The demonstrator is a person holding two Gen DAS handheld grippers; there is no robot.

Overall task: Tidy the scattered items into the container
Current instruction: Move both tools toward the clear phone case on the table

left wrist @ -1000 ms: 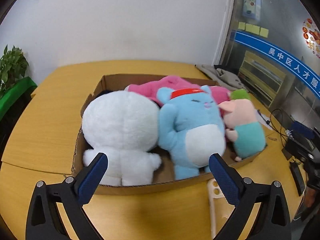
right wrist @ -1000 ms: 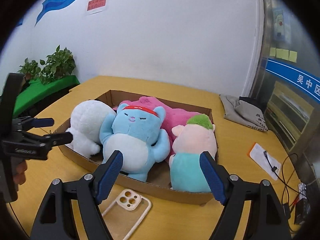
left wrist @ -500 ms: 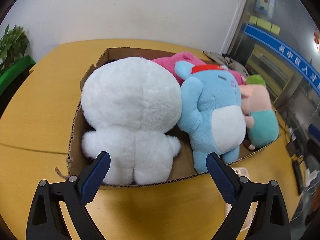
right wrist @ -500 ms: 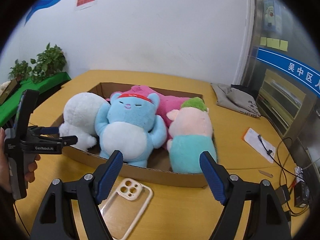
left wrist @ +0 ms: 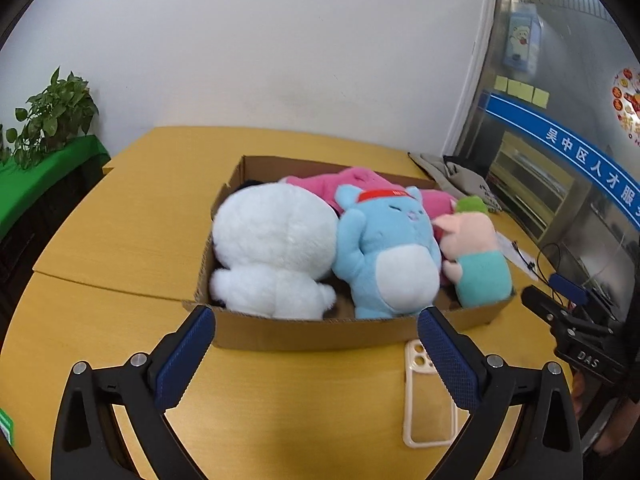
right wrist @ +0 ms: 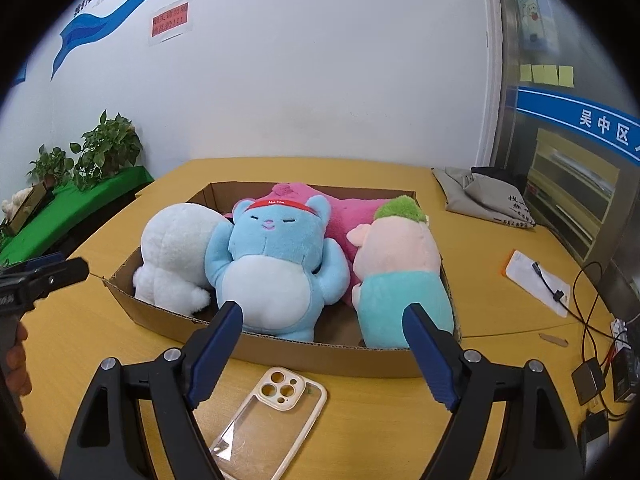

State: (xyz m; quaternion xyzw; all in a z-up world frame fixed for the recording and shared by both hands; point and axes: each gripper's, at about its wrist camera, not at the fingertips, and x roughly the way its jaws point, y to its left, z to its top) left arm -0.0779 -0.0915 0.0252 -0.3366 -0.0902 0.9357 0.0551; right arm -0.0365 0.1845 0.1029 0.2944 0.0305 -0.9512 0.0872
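Plush toys (left wrist: 384,256) fill the cardboard box (left wrist: 312,334); phone case (left wrist: 428,400) lies outside.

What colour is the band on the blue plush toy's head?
Red, with small lettering; the band on the blue plush toy shows best in the right wrist view.

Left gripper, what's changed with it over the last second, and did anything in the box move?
The left gripper pushed in close over the white plush, then backed away, open and empty. The plush toys, cardboard box, phone case and open right gripper stayed put.
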